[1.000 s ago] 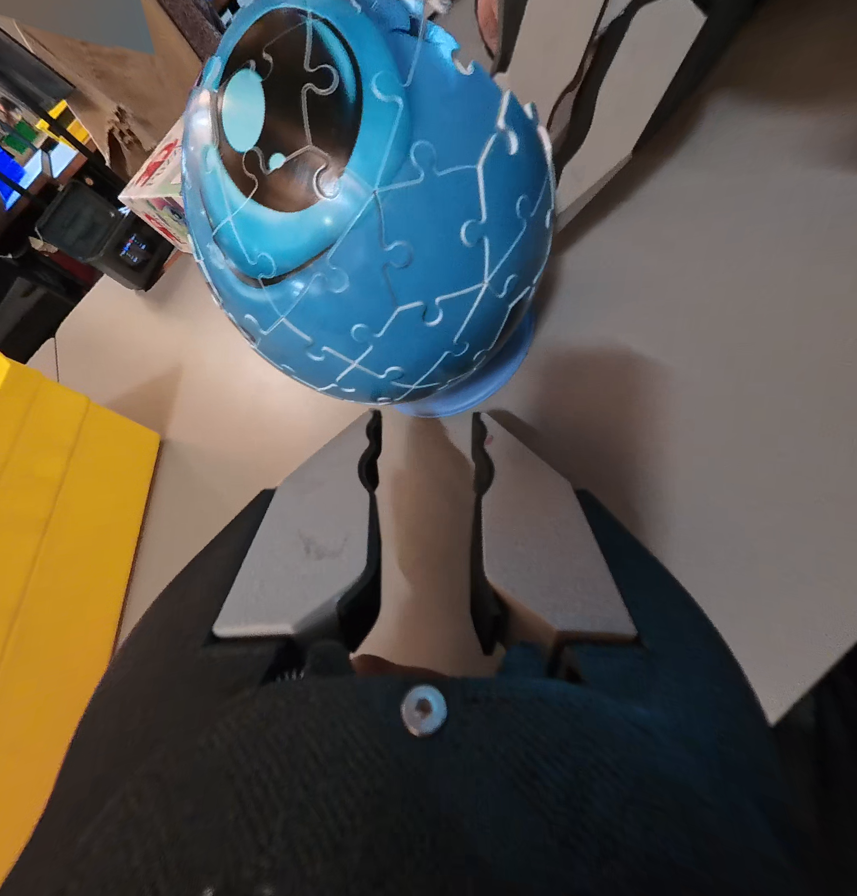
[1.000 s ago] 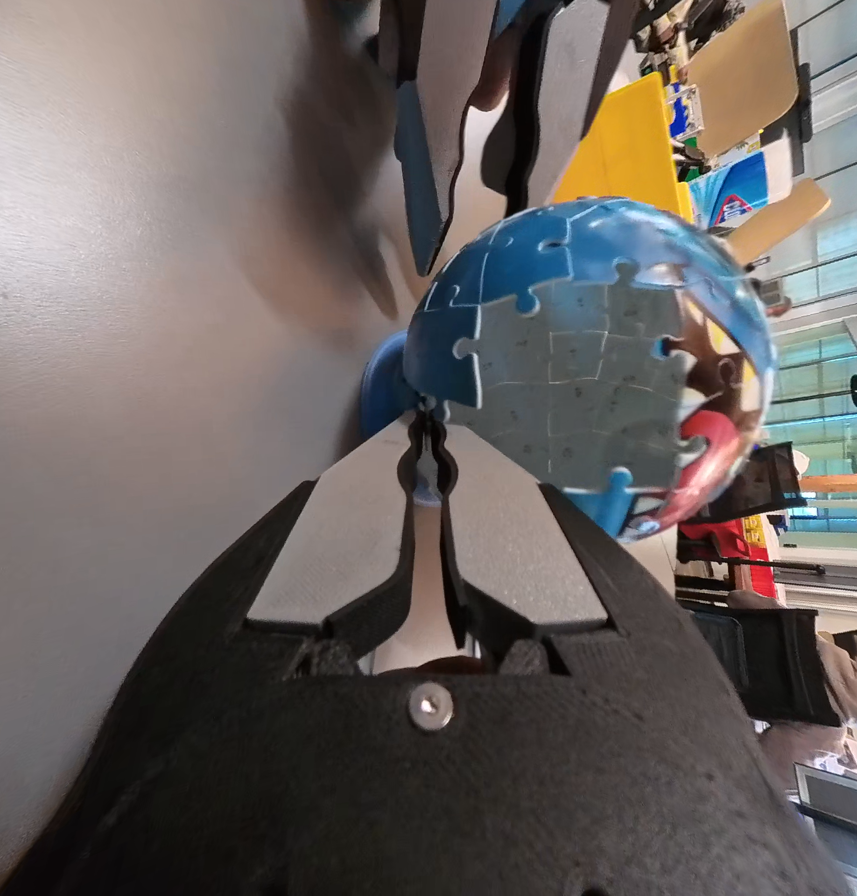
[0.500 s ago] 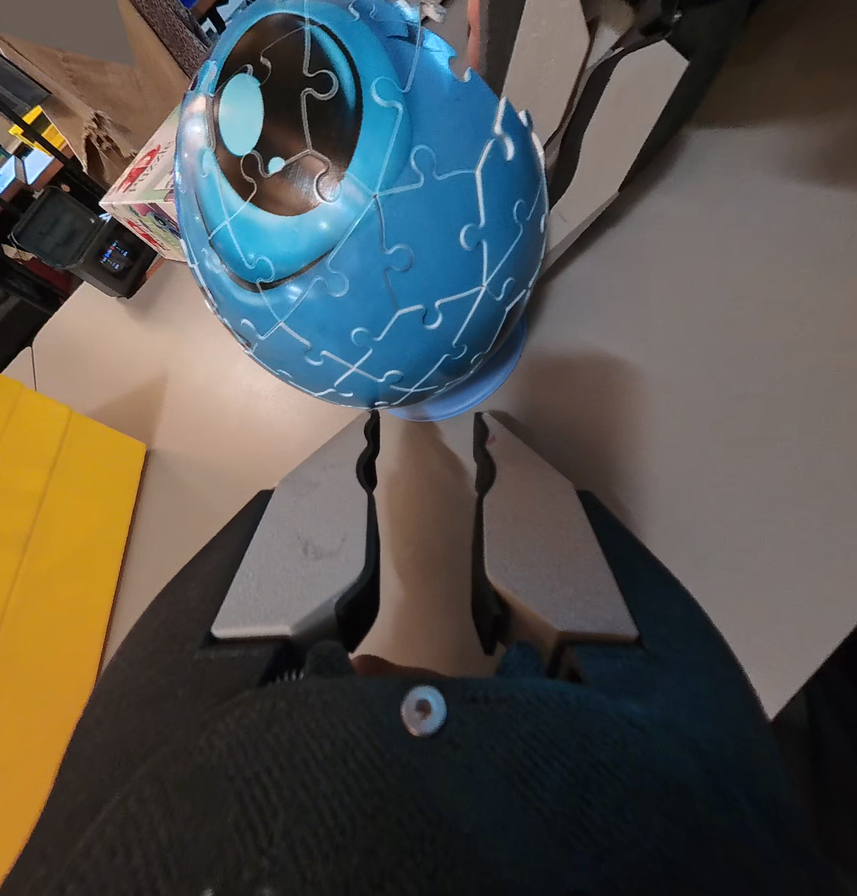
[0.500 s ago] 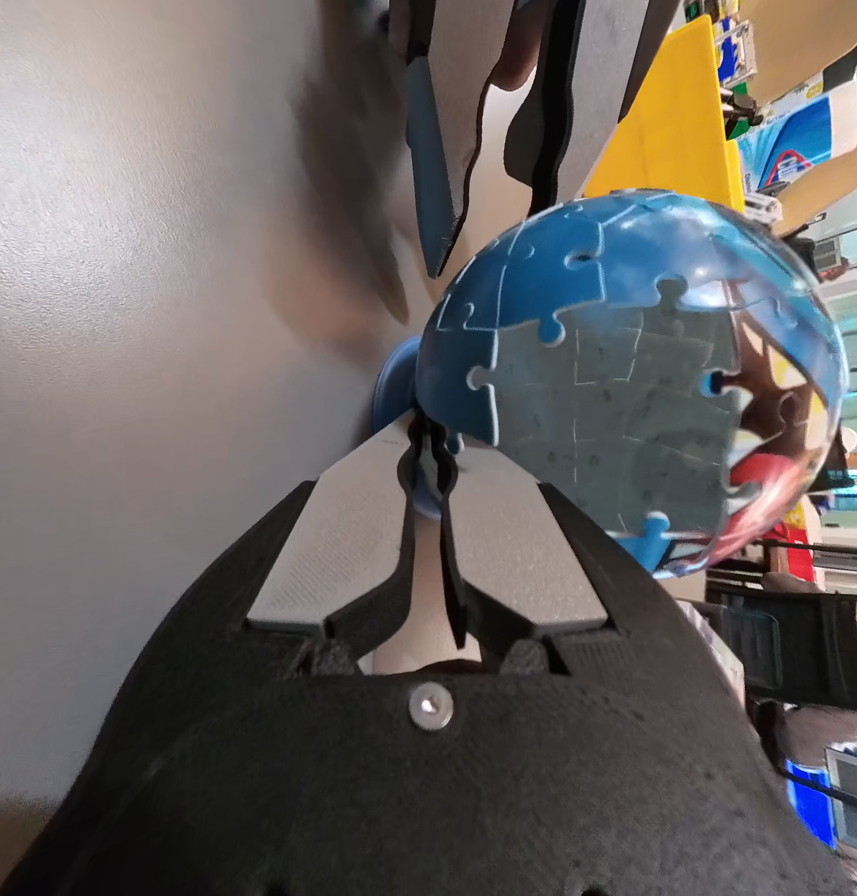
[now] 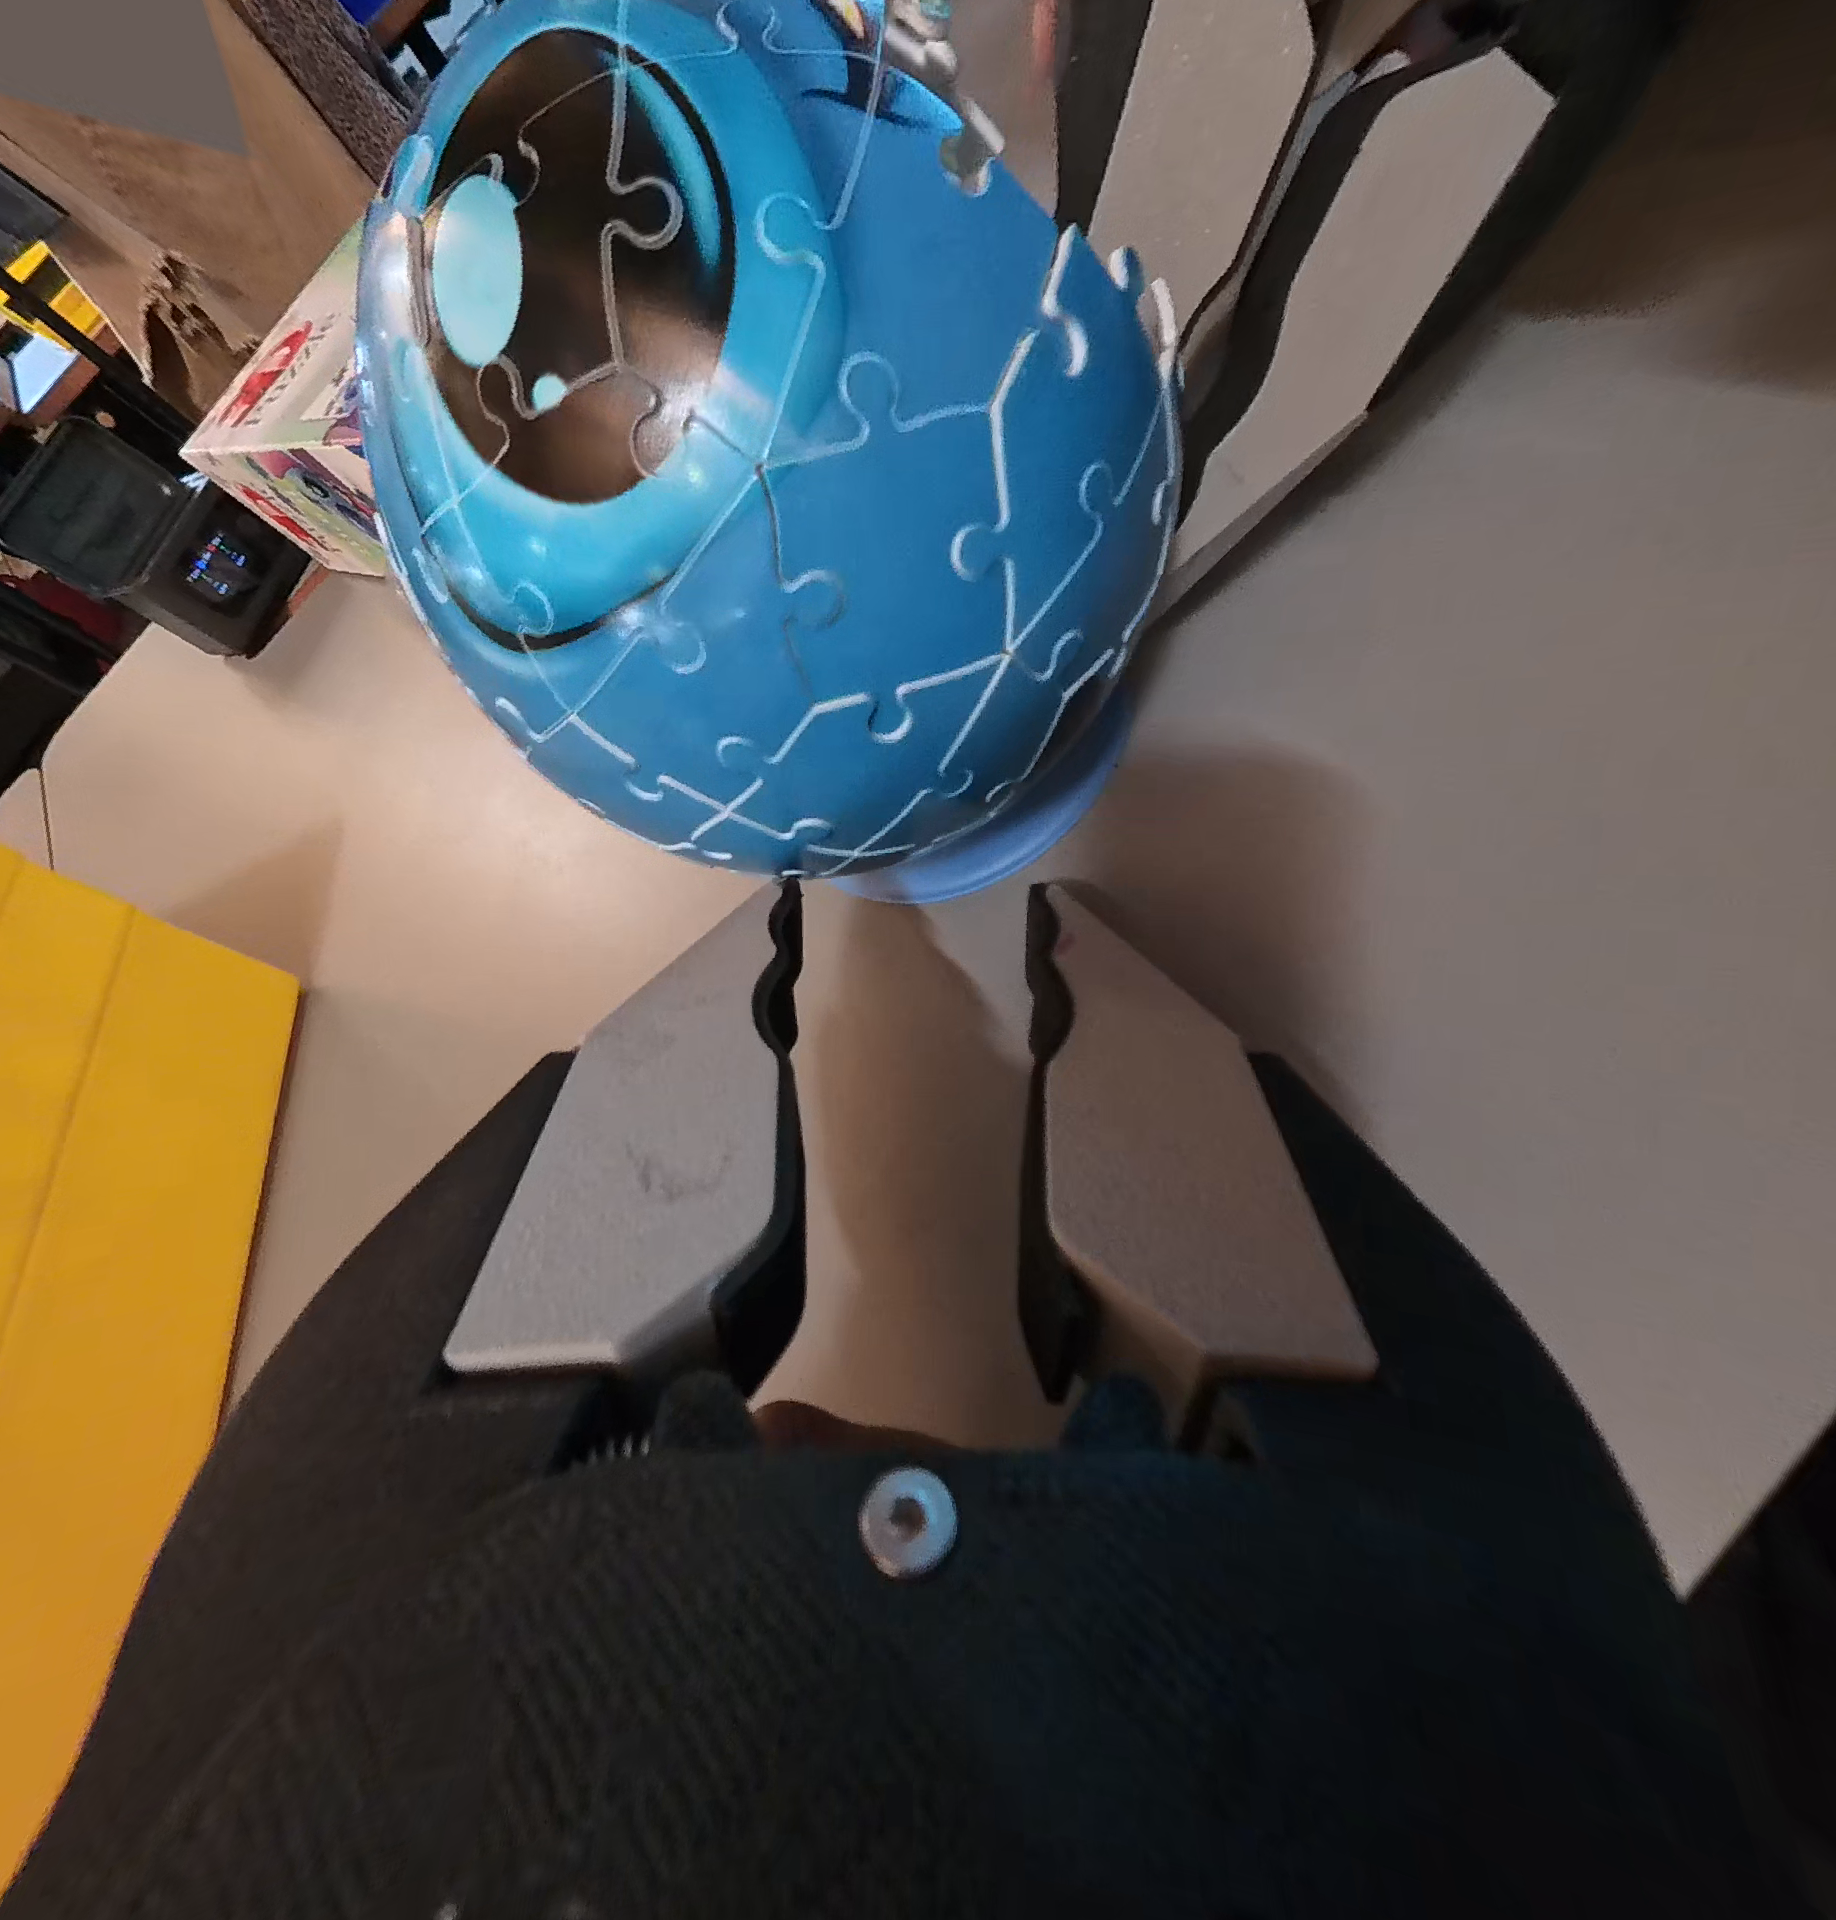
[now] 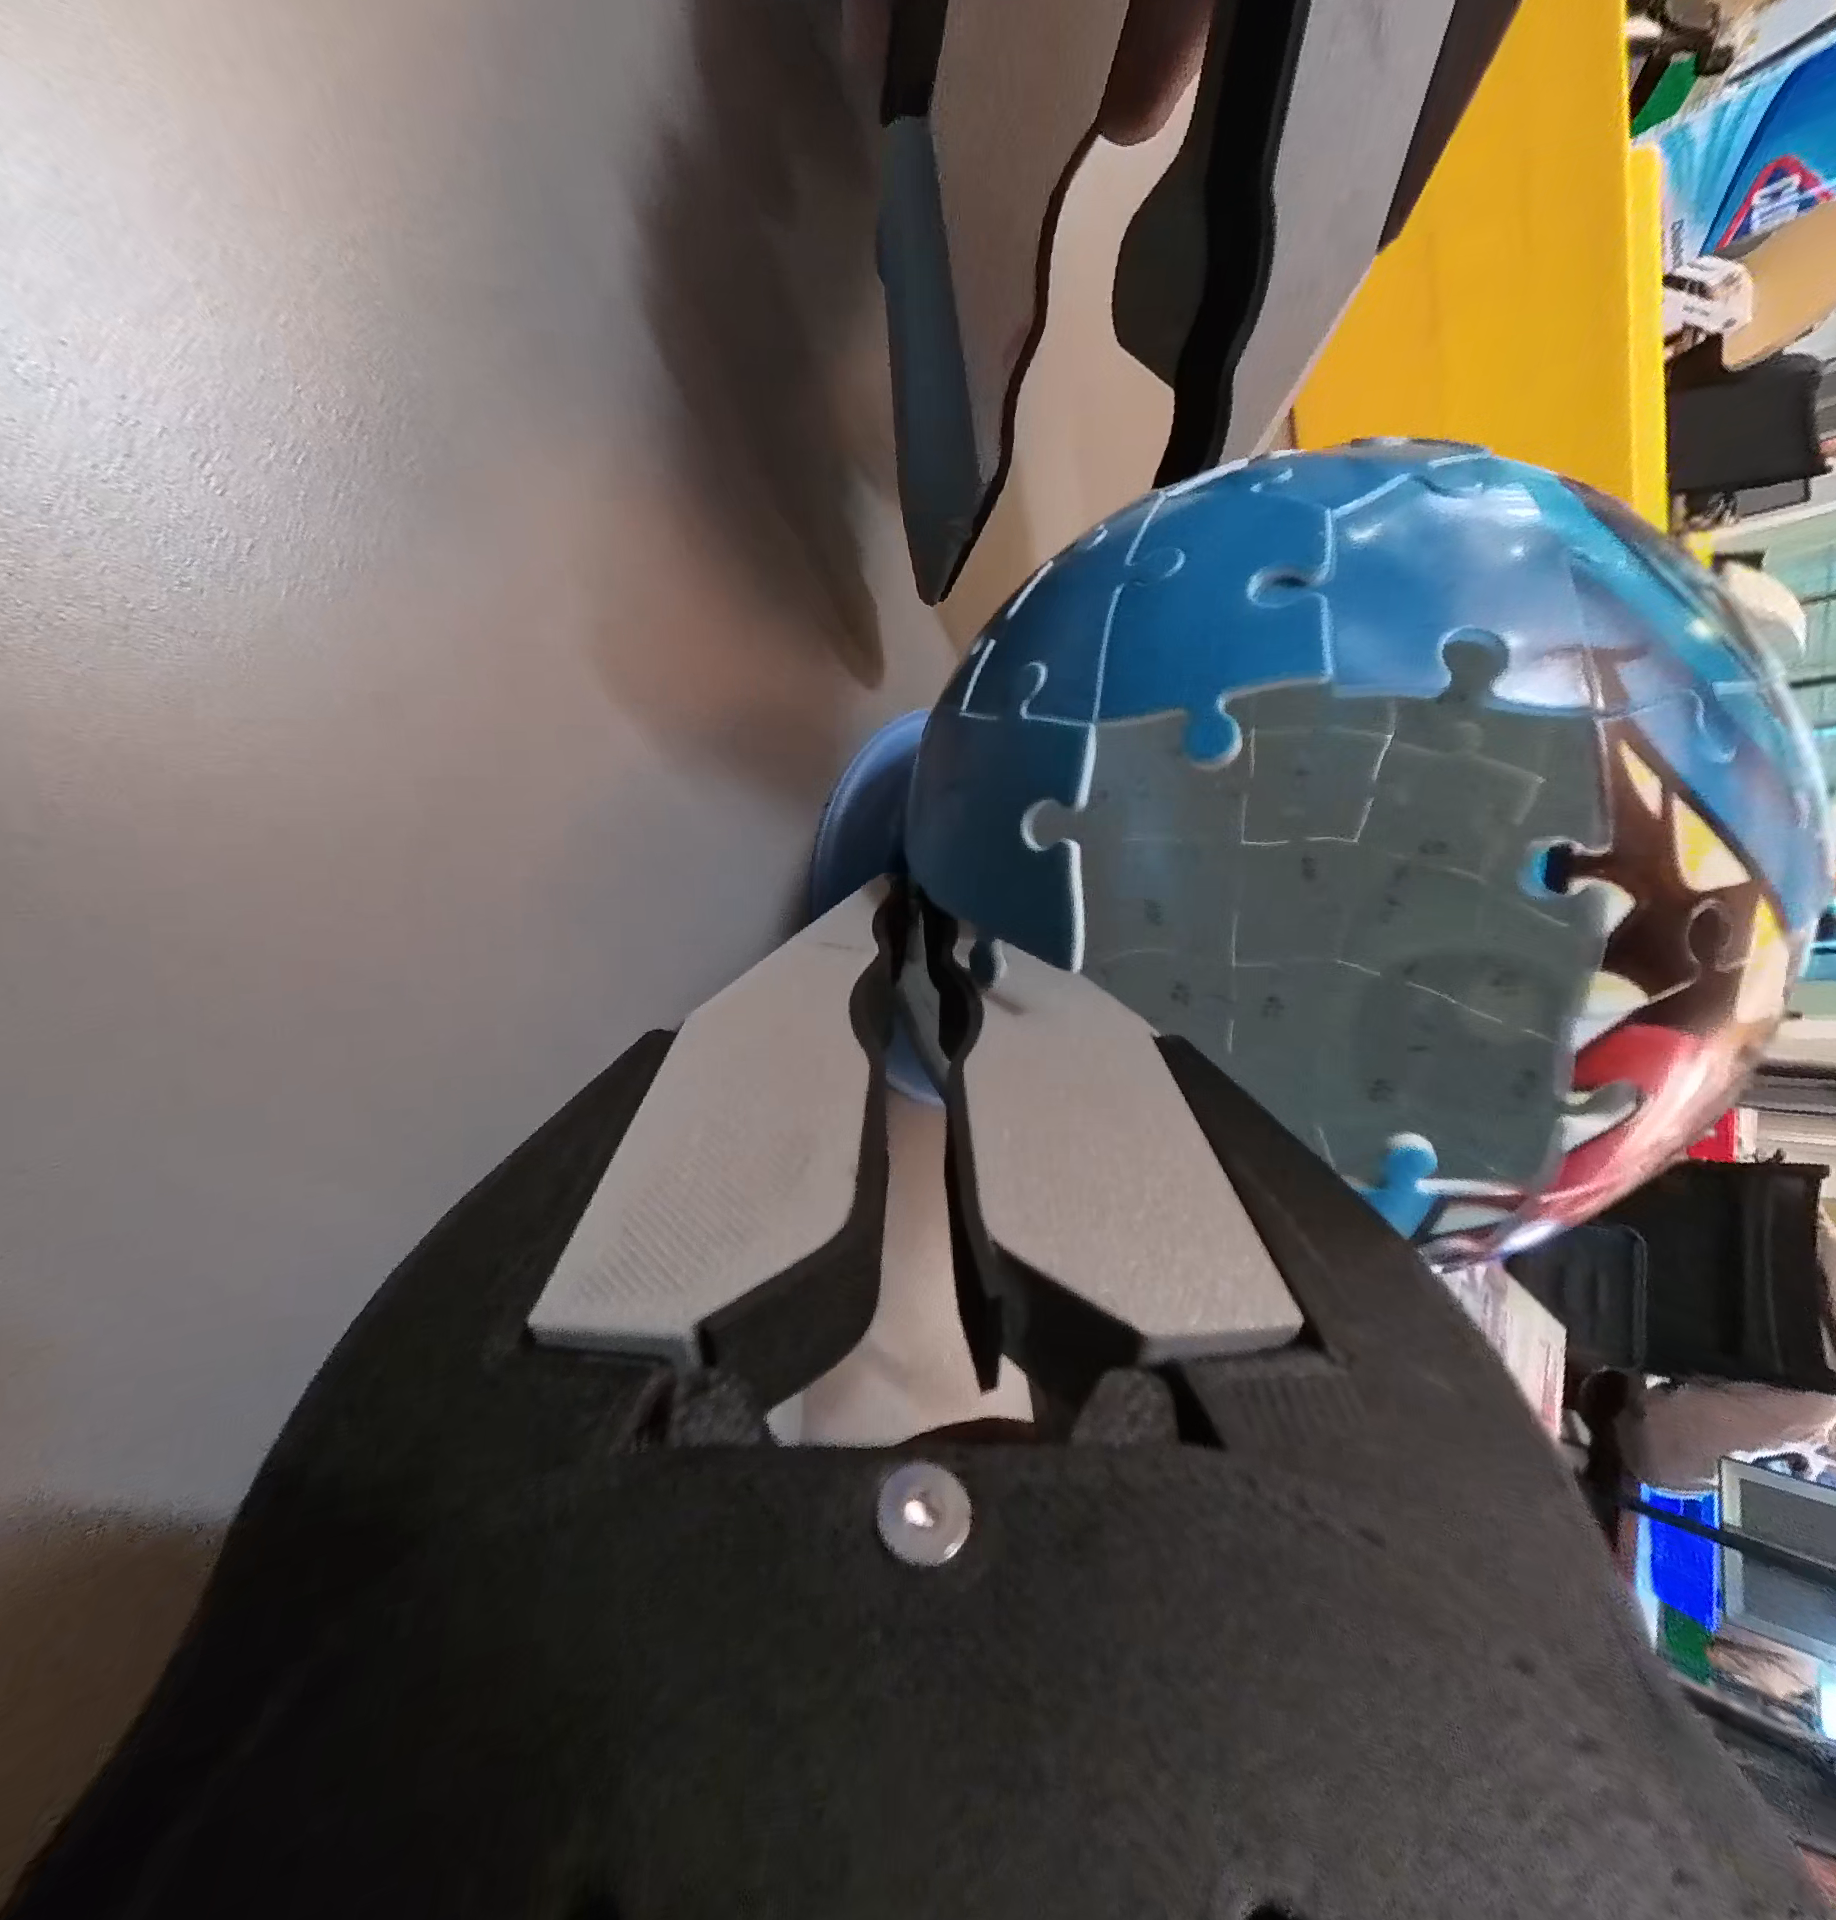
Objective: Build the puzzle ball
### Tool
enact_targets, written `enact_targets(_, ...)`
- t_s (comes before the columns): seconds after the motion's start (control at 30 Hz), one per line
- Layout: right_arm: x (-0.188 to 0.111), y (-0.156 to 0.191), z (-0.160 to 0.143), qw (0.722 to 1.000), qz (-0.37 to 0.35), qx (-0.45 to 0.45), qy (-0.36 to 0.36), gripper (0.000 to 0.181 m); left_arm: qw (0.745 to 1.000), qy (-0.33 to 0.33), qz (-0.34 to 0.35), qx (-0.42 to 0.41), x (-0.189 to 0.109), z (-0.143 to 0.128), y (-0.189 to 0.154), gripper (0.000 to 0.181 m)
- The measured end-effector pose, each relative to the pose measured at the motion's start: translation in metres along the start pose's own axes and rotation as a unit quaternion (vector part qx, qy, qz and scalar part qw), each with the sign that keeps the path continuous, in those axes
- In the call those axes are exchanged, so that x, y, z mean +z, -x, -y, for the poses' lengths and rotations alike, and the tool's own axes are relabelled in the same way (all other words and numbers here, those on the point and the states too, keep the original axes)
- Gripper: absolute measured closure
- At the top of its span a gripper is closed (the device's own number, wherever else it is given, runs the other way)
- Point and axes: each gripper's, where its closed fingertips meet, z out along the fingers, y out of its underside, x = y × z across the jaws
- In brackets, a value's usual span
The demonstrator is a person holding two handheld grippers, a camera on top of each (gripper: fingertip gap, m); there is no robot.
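The blue puzzle ball (image 5: 893, 582) with a big eye printed on it rests on a blue ring stand (image 5: 1007, 852) on the table. In the right wrist view the ball (image 6: 1205, 665) has an unfilled opening showing the grey inner sides of its pieces. My left gripper (image 5: 914, 914) is open and empty, its tips just short of the stand. My right gripper (image 6: 914, 925) is shut on a thin puzzle piece (image 6: 981, 961), held at the opening's edge by the stand (image 6: 862, 790). The left gripper (image 6: 1059, 520) also shows beyond the ball. The right gripper's fingers (image 5: 1444, 208) show behind the ball.
A yellow bin (image 5: 83, 1143) lies on the left of the pale table (image 5: 1516, 831); it also shows in the right wrist view (image 6: 1465, 312). A printed cardboard box (image 5: 290, 416) and a black device (image 5: 114, 520) stand beyond the ball. The table's edge runs at lower right. The left gripper's tips are roughly 6 centimetres from the right gripper's.
The right gripper has moved in closer, so the ball looks larger and farther right in its view. The left gripper has stayed open just short of the stand.
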Motion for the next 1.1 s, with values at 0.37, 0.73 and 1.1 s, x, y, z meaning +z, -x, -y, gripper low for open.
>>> enact_targets(0.37,0.0015,0.0068,-0.0023,0.999,0.016,0.015,0.033,0.169,1.000,0.000,-0.002,0.005,0.0013,0.0001,-0.0006,0.140)
enact_targets(0.73,0.0004,0.0087,0.0017,0.999,0.015,0.011,0.028,0.171,1.000,-0.007,-0.002,0.000,0.0003,0.0018,0.0006,0.141)
enact_targets(1.1,0.0019,0.0041,-0.0015,0.999,0.000,0.023,0.040,0.159,1.000,-0.006,0.002,0.009,0.0006,0.0017,0.0000,0.140)
